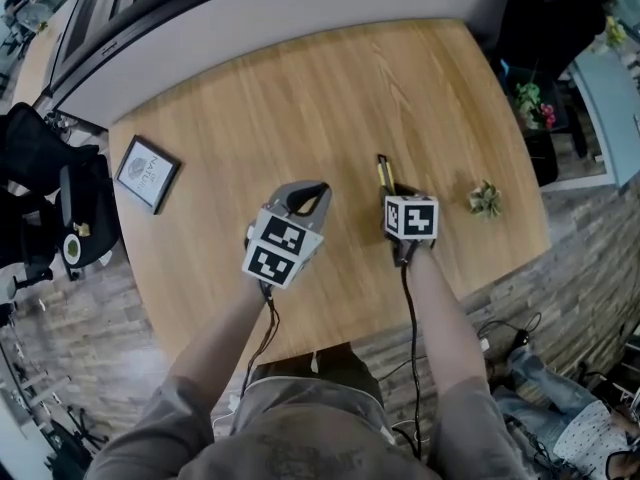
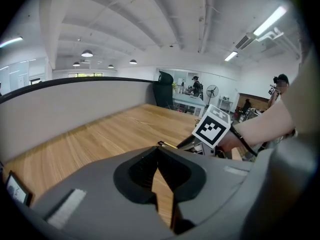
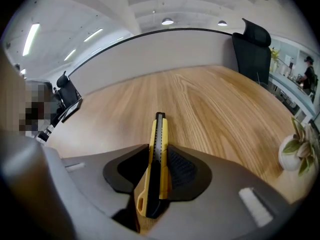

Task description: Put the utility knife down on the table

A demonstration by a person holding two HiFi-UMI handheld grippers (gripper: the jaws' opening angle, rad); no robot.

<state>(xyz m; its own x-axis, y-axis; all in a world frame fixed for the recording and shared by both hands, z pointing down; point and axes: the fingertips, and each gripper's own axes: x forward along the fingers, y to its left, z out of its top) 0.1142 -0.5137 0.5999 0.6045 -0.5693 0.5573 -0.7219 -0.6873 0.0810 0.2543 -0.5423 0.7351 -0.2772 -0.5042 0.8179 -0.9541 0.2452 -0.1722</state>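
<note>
The utility knife [image 3: 157, 154] is yellow and black and stands on edge between my right gripper's jaws, its nose pointing away over the wooden table [image 1: 330, 88]. My right gripper [image 3: 159, 146] is shut on it. In the head view the utility knife [image 1: 383, 171] sticks out ahead of the right gripper [image 1: 395, 190], over the table's middle right. To its left my left gripper [image 1: 318, 188] is shut with nothing in it, its tips meeting. From the left gripper [image 2: 159, 151] view, the knife's tip [image 2: 167, 145] shows just beyond the jaws.
A framed card [image 1: 147, 173] lies at the table's left. A small potted plant [image 1: 486, 199] stands right of the right gripper, near the table's right edge. A grey partition runs along the far edge. A black chair [image 1: 550, 18] stands at the back right.
</note>
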